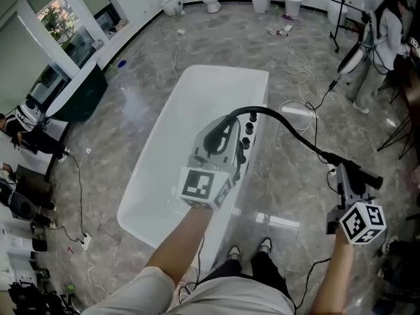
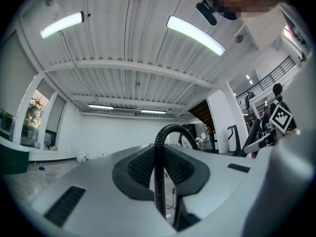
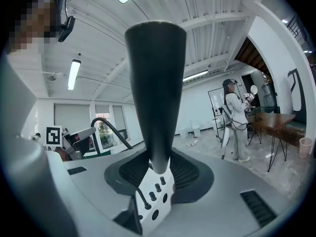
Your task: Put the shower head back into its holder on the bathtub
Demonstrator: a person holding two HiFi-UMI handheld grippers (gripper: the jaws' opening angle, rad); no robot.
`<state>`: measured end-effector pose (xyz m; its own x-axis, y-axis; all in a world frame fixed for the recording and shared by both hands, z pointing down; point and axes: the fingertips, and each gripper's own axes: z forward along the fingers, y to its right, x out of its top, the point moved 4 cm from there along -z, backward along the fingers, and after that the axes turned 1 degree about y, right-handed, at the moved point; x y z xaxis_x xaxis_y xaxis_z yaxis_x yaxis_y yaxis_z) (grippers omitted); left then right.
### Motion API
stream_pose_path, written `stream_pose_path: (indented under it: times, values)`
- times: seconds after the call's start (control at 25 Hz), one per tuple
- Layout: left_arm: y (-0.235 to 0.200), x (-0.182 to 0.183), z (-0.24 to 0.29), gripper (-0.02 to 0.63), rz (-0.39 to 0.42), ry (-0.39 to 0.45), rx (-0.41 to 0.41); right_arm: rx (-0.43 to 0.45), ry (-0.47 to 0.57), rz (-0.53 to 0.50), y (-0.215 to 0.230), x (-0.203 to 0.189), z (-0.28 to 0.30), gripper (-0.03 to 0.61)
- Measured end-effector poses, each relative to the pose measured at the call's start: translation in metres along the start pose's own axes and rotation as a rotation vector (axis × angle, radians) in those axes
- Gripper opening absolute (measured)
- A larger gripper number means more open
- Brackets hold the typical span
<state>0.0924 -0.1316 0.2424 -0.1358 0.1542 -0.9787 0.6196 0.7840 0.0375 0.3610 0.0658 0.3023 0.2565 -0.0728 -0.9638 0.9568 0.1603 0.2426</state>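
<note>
My left gripper [image 1: 222, 135] had its jaws clamped on the black hose [image 1: 289, 125] above the white bathtub [image 1: 154, 149]. My right gripper [image 1: 351, 176], out past the tub's right side, had its jaws clamped on the shower head [image 3: 155, 83]. I judged this the carry step, head not yet seated. Next called for lowering it to the holder on the knob deck [image 1: 247, 135], feeding hose slack. Only the right gripper view showed the deck's open hole [image 3: 155, 215]; only the head view showed the hose's whole arc.

Grey marble floor [image 1: 216, 38], cables [image 1: 298, 61] strewn; white walls [image 2: 113, 132]; ceiling strip lights [image 2: 195, 33]; window [image 1: 58, 13].
</note>
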Motion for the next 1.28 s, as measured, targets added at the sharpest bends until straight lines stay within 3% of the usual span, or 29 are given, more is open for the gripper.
stream_pose_path:
  times: [0.16,0.4,0.68,0.96,1.08,1.28]
  values:
    - [0.006,0.009,0.022,0.049,0.009,0.025,-0.001,-0.001,0.003,0.020,0.014,0.009,0.005,0.141]
    - [-0.001,-0.007,0.045,0.050,-0.010,0.029,0.024,0.007,-0.010,0.079,0.035,0.006,0.026,0.141]
    - [-0.002,-0.005,0.077,0.050,0.010,0.060,-0.005,-0.001,-0.023,0.097,0.043,-0.001,0.048,0.141]
    - [-0.008,-0.053,0.084,0.049,-0.028,-0.008,0.022,-0.002,-0.051,0.073,0.058,-0.009,0.060,0.141]
    - [-0.007,-0.054,0.088,0.049,-0.031,-0.007,0.024,0.012,-0.063,0.072,0.058,-0.011,0.061,0.141]
    - [-0.002,-0.043,0.109,0.049,0.077,0.014,0.005,0.026,-0.050,0.068,0.064,-0.011,0.062,0.141]
